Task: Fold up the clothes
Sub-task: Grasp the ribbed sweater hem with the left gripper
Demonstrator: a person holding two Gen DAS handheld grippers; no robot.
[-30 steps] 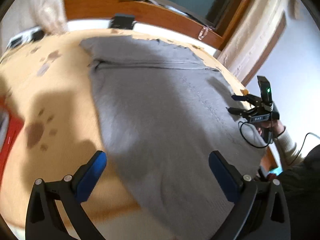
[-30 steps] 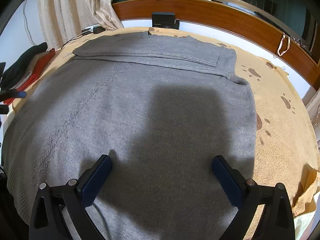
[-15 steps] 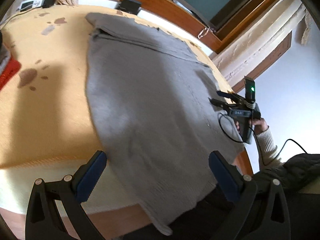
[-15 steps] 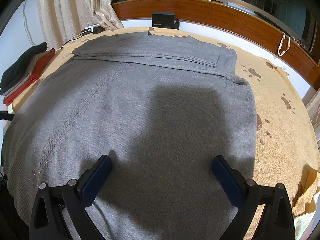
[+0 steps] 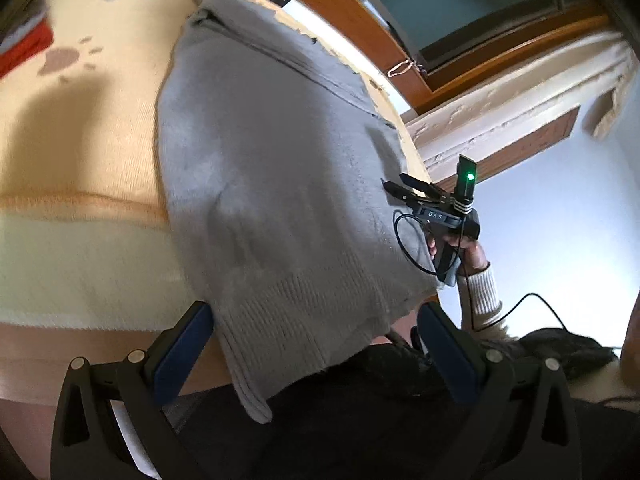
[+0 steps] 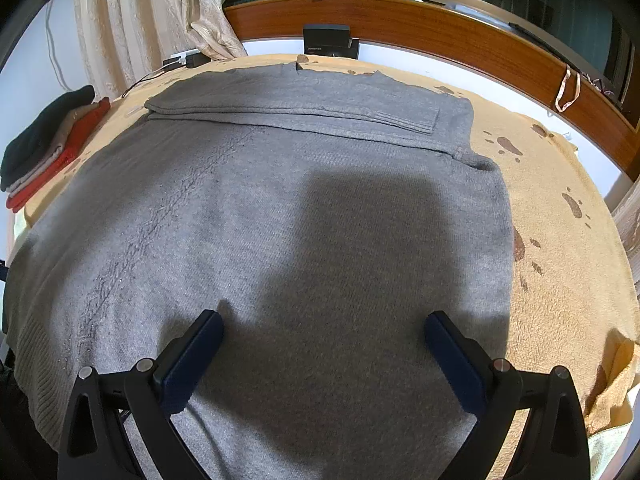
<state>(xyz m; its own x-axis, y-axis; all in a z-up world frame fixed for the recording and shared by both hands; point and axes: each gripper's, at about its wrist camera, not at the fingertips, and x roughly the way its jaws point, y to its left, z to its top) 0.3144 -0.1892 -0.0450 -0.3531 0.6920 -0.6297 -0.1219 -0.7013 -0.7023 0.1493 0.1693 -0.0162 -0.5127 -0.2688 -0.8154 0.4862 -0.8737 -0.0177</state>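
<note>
A grey knit sweater (image 6: 304, 208) lies spread flat on a yellow blanket (image 6: 560, 216), with a sleeve folded across its far end (image 6: 296, 108). Its ribbed hem (image 5: 304, 320) hangs over the bed's near edge in the left wrist view. My left gripper (image 5: 316, 344) is open, low at that edge, with the hanging hem between its fingers and not gripped. My right gripper (image 6: 324, 352) is open and empty just above the sweater's body. It also shows in the left wrist view (image 5: 404, 190), held over the sweater's right side.
A pile of folded clothes, black, beige and red (image 6: 48, 148), sits at the blanket's far left. A wooden headboard (image 6: 460, 40) with small black boxes (image 6: 328, 40) runs along the back. Curtains (image 6: 152, 20) hang at the far left. A dark-clothed lap (image 5: 400, 400) fills the foreground.
My left gripper has dropped back and down from over the blanket to the bed's near edge, where the sweater hem hangs. My right gripper has stayed still over the sweater.
</note>
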